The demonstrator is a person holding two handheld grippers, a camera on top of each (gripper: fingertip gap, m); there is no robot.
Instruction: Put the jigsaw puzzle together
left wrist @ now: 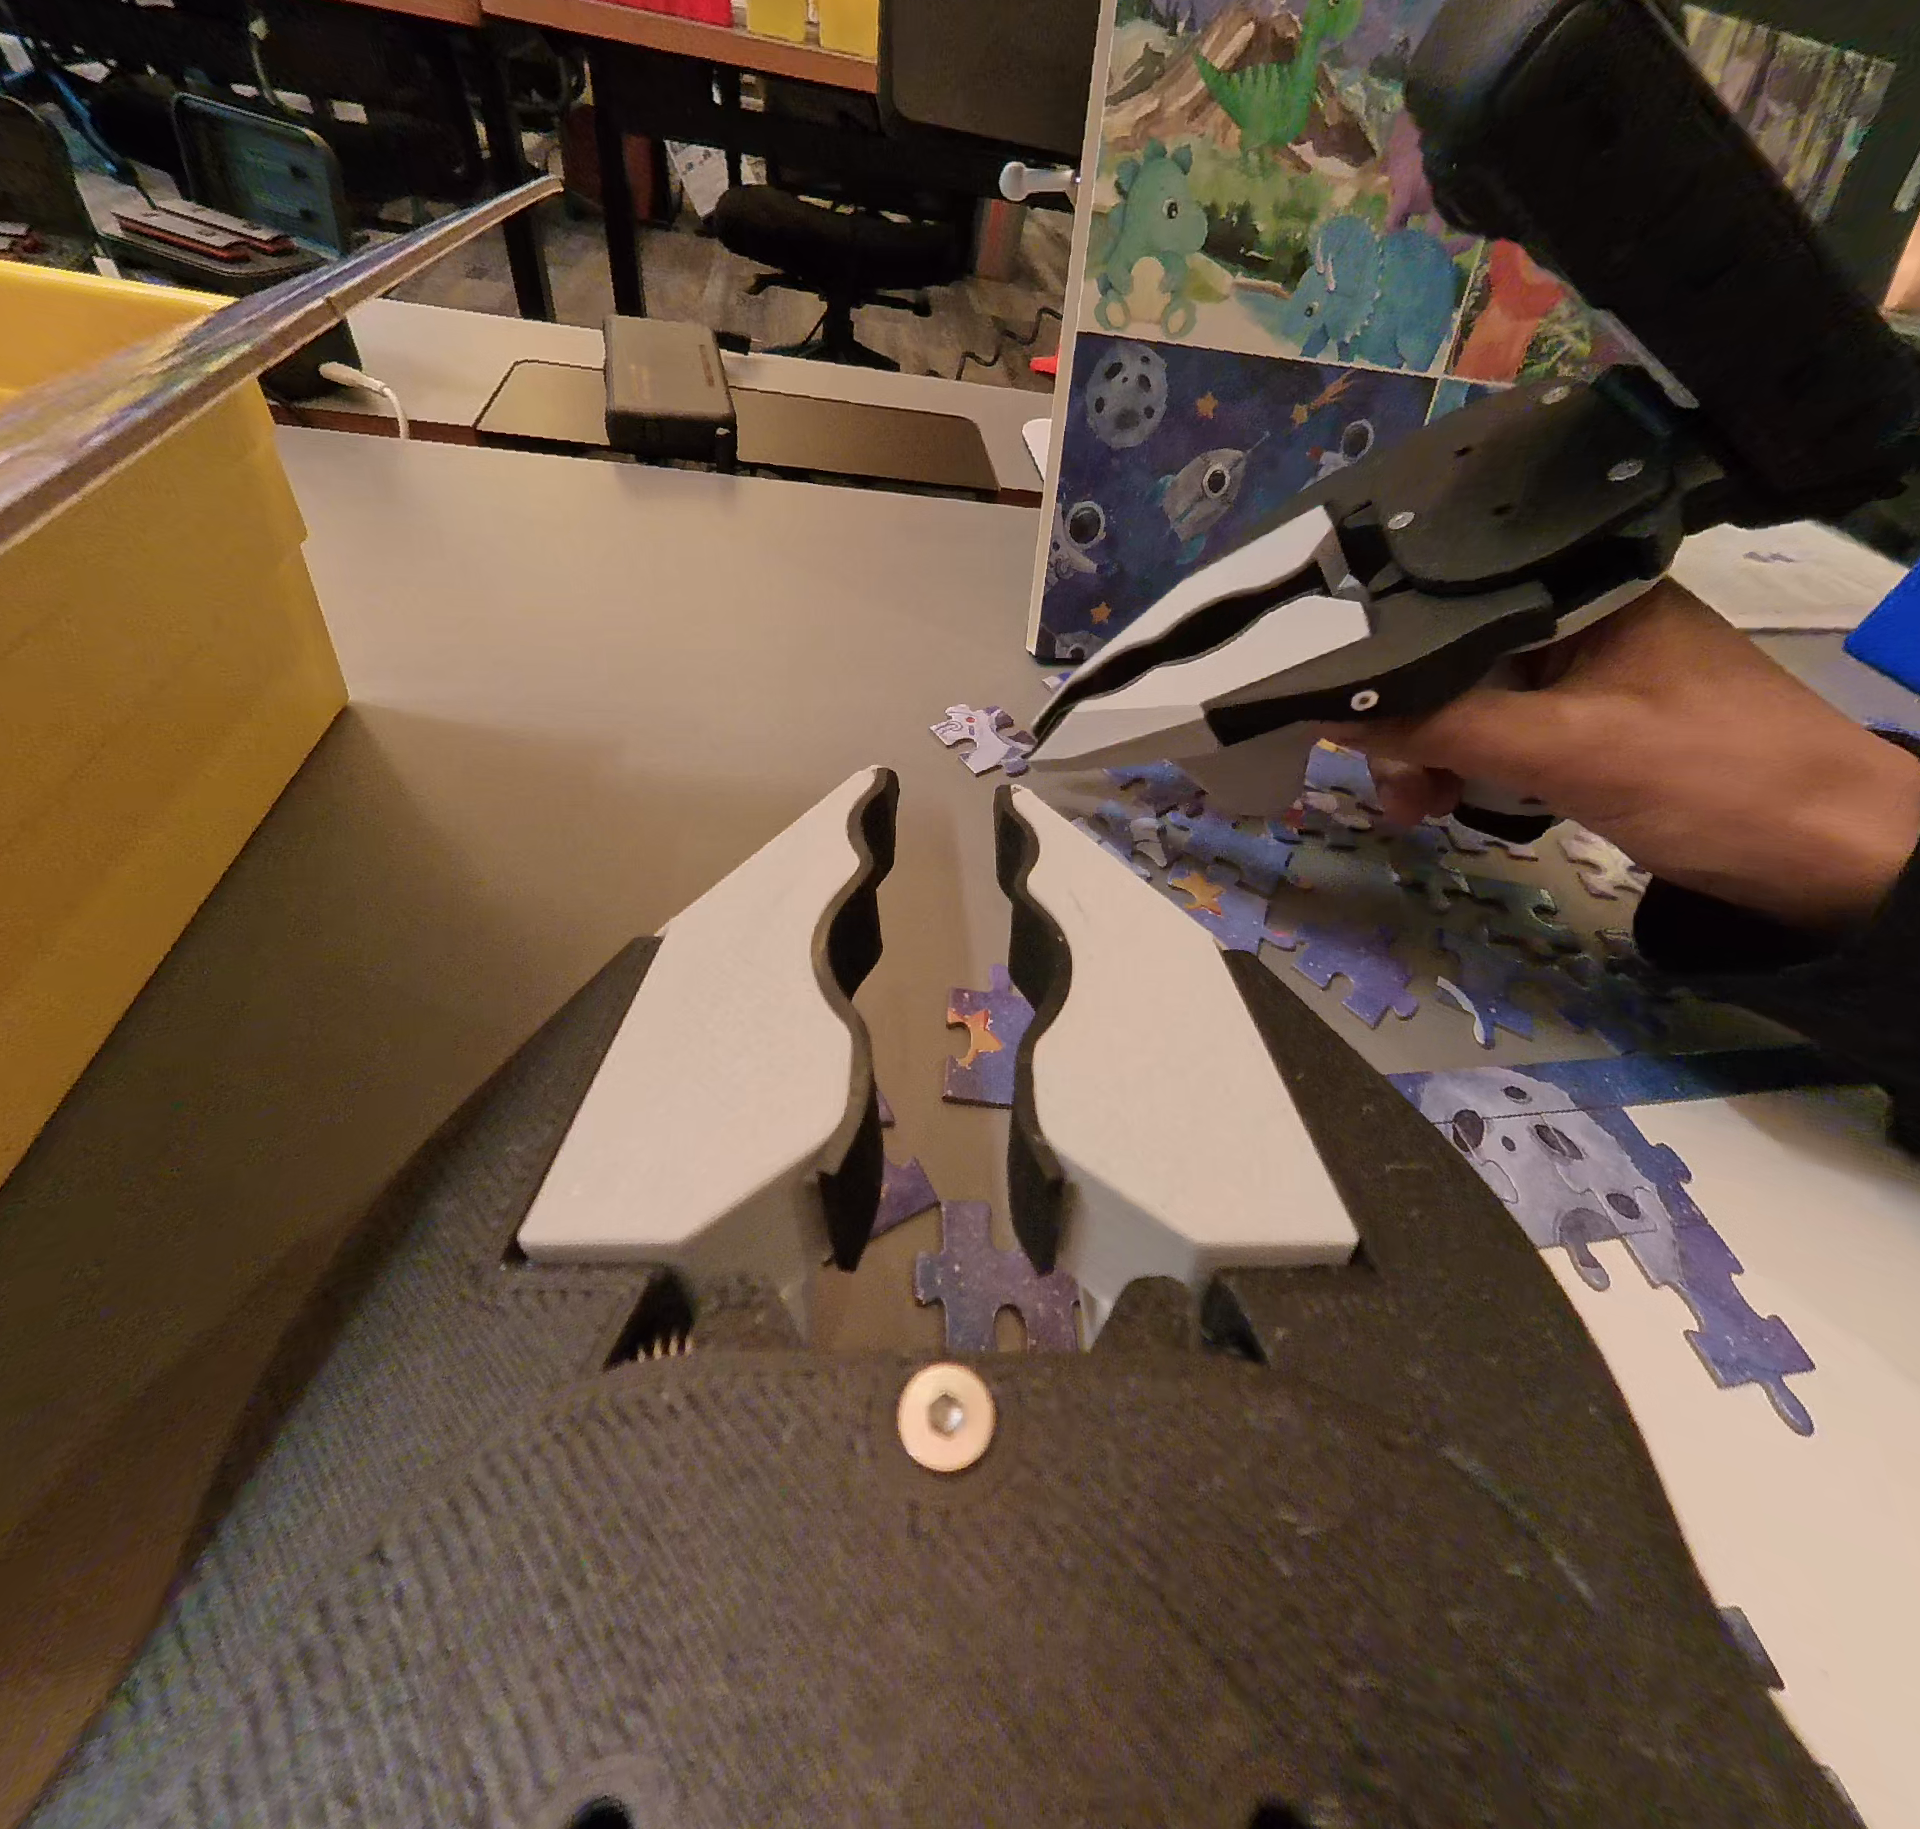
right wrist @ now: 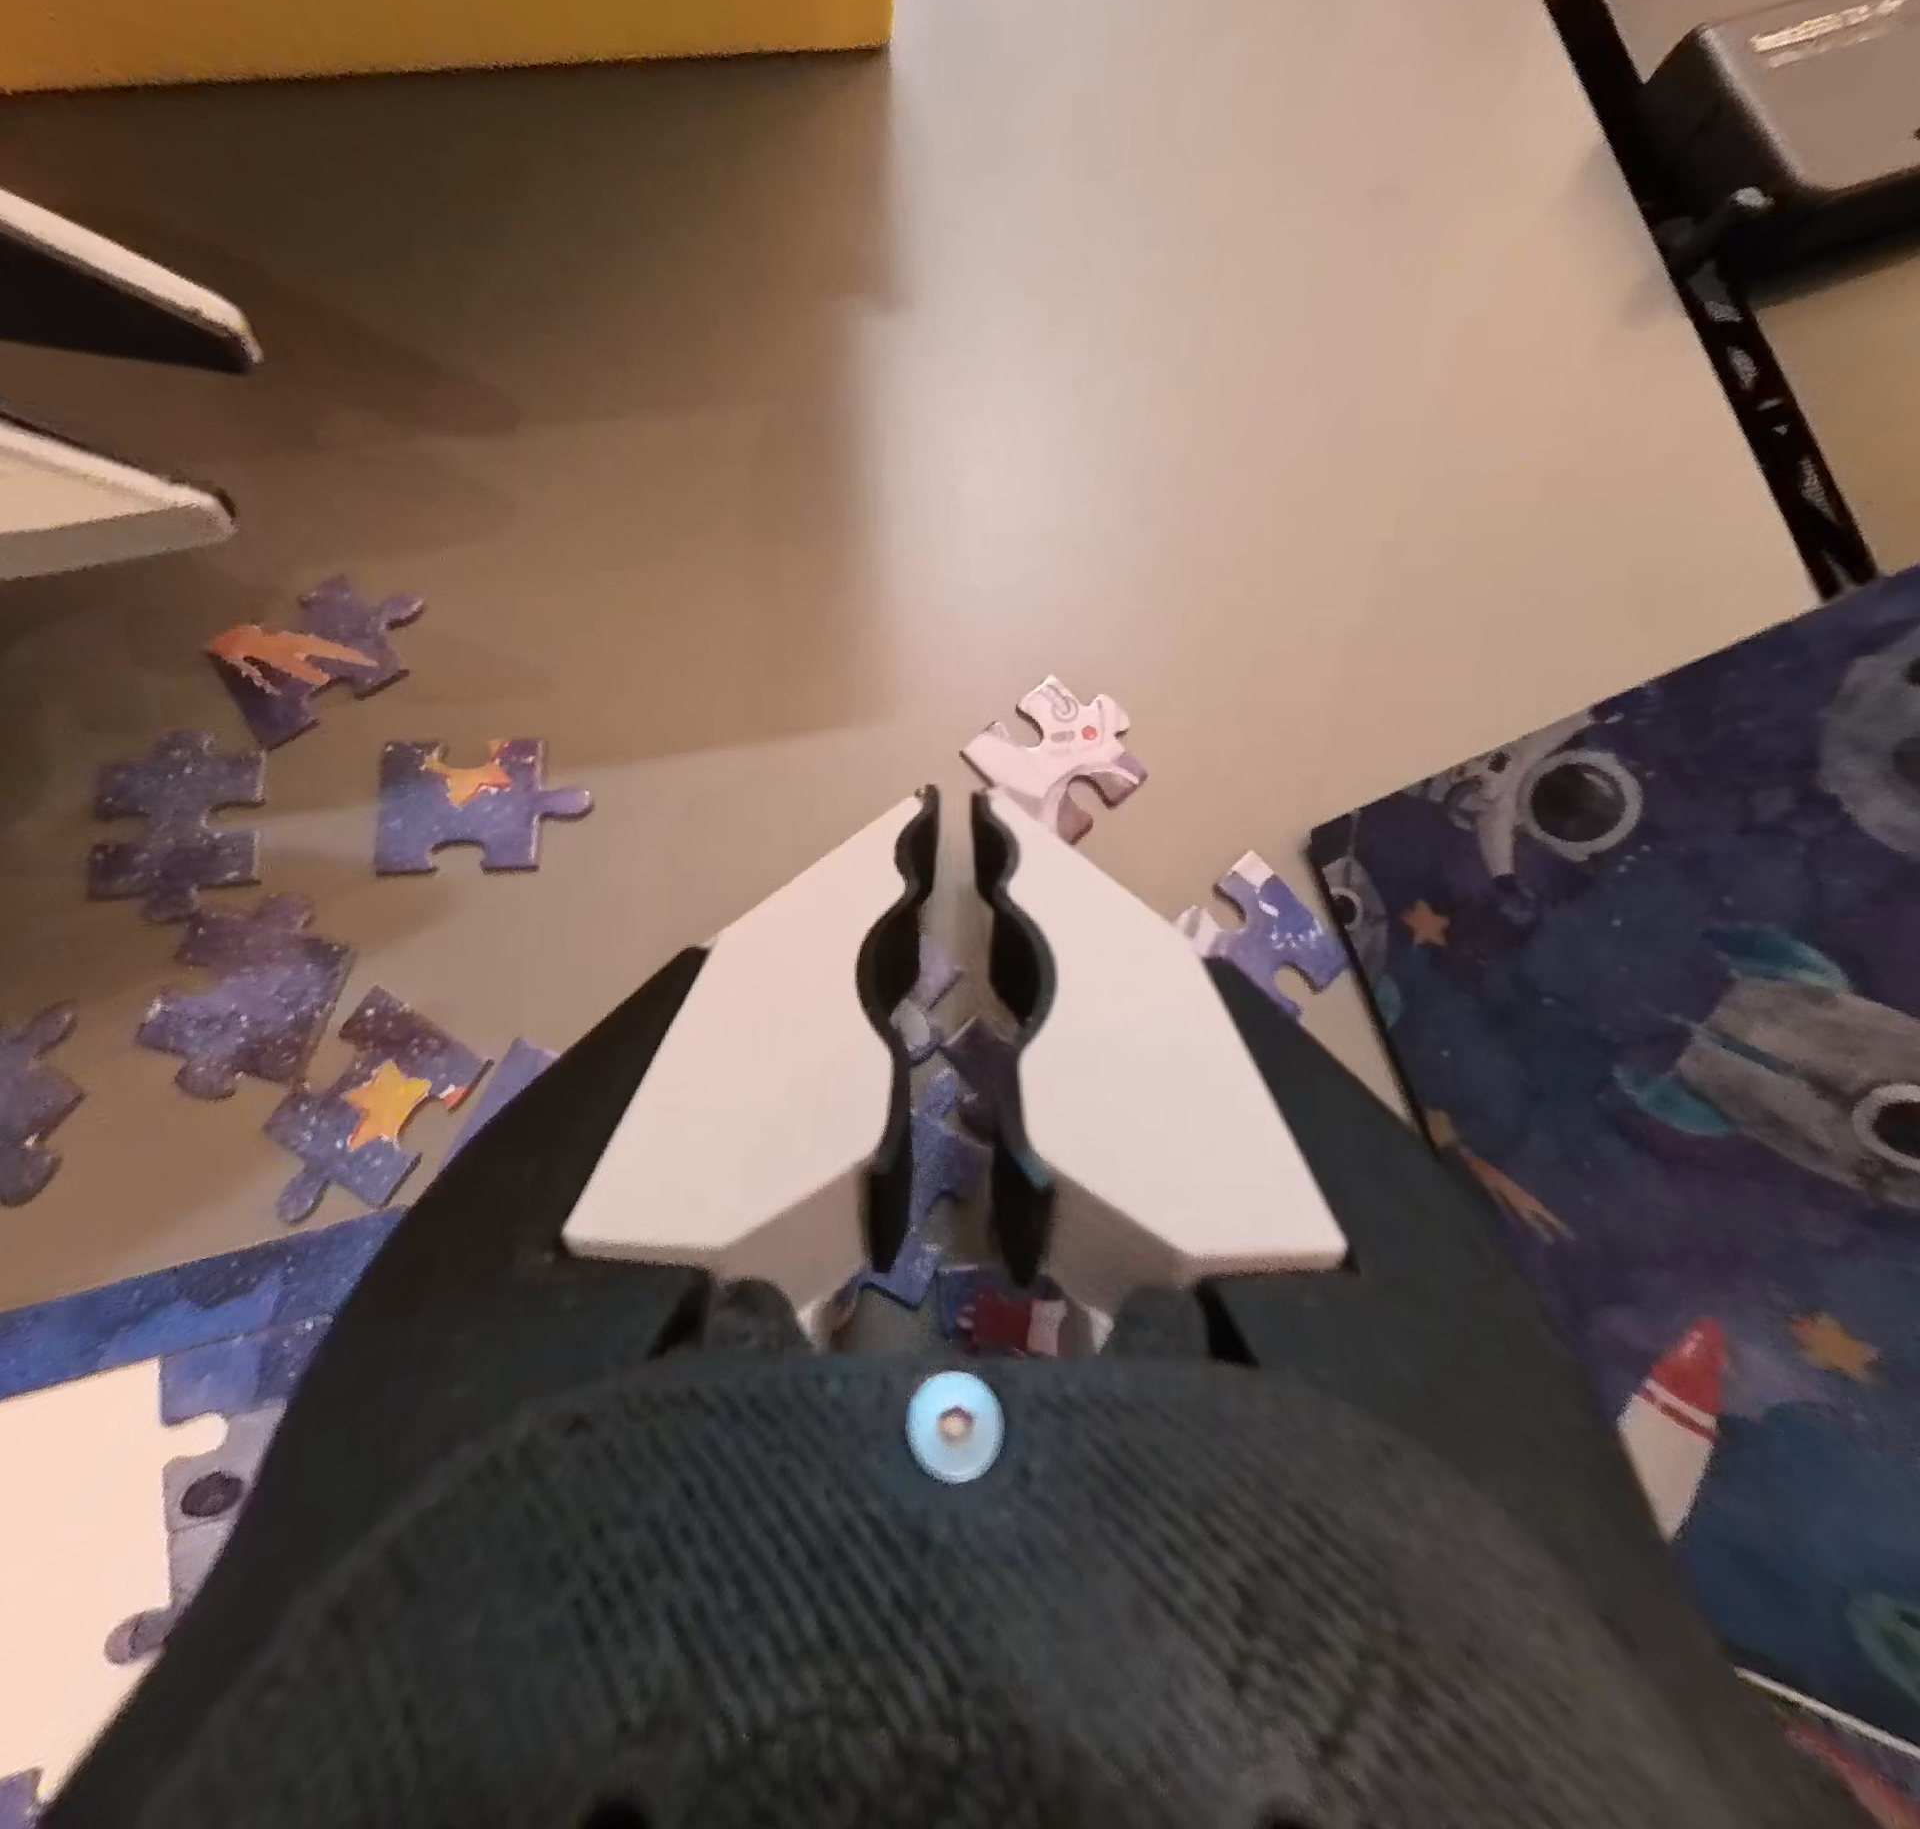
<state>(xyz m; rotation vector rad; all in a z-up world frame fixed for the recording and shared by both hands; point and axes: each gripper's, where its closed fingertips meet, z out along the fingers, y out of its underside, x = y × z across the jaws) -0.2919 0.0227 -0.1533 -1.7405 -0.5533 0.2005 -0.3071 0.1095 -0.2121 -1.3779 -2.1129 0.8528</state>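
Note:
A white astronaut jigsaw piece [right wrist: 1049, 751] lies on the grey table [right wrist: 1143, 377], just past my right fingertip. My right gripper [right wrist: 953, 795] points down at it, its jaws almost together with only a thin slit, and nothing shows between the tips. In the left wrist view the right gripper [left wrist: 1039, 745] touches the edge of that piece [left wrist: 977, 735]. My left gripper [left wrist: 945, 787] is open and empty, low over a blue star piece [left wrist: 982, 1036]. It also shows at the left edge of the right wrist view [right wrist: 241, 434]. Several loose blue pieces [right wrist: 457, 803] lie around.
A partly joined moon section [left wrist: 1558, 1177] lies on a white board. An upright picture board [left wrist: 1247, 273] stands at the back right. A yellow bin [left wrist: 135, 636] is on the left. A black box [right wrist: 1787, 106] sits beyond the table edge. Some 11 cm of space lies between my two pairs of fingers.

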